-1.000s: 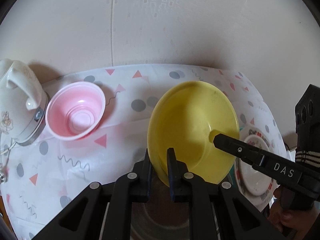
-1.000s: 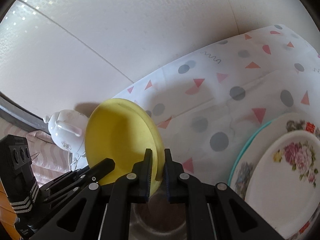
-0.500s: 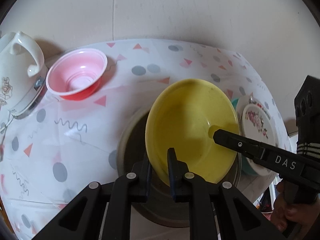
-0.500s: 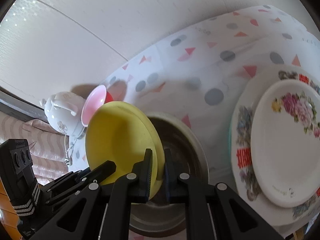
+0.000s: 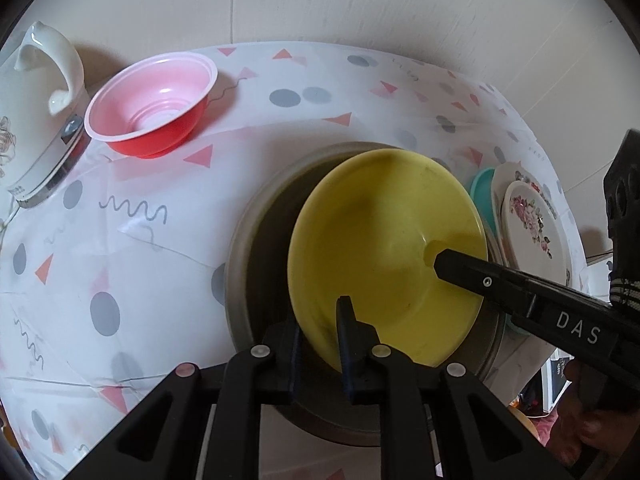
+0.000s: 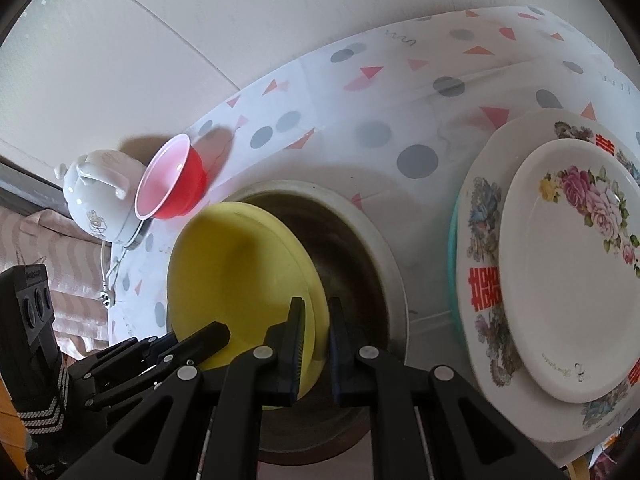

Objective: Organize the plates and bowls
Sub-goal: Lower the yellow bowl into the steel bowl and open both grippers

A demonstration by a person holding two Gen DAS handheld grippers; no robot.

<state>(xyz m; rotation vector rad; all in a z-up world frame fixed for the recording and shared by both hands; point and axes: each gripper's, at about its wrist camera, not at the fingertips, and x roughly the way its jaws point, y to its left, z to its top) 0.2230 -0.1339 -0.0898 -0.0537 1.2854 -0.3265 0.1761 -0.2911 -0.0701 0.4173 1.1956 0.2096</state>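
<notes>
Yellow bowl (image 5: 384, 240) tilted on edge inside metal basin (image 5: 256, 216), gripped at its rim from two sides. Left tongs (image 5: 318, 332) clamped over near rim, one finger inside, one outside. Right tongs (image 6: 316, 332) pinched tight on opposite rim, also straddling the wall; seen from left wrist as a black arm (image 5: 520, 292) marked DAS reaching into the bowl. Basin set on counter (image 5: 160, 184) under dotted, triangle-patterned cloth. Red bowl (image 5: 152, 108) with pink inside standing well apart, just beside white kettle (image 5: 32, 120). Stack of floral plates (image 6: 568, 264) over teal plate (image 5: 482, 192) close beside basin on the other side. Hand (image 5: 584, 436) on right tongs' handle.
</notes>
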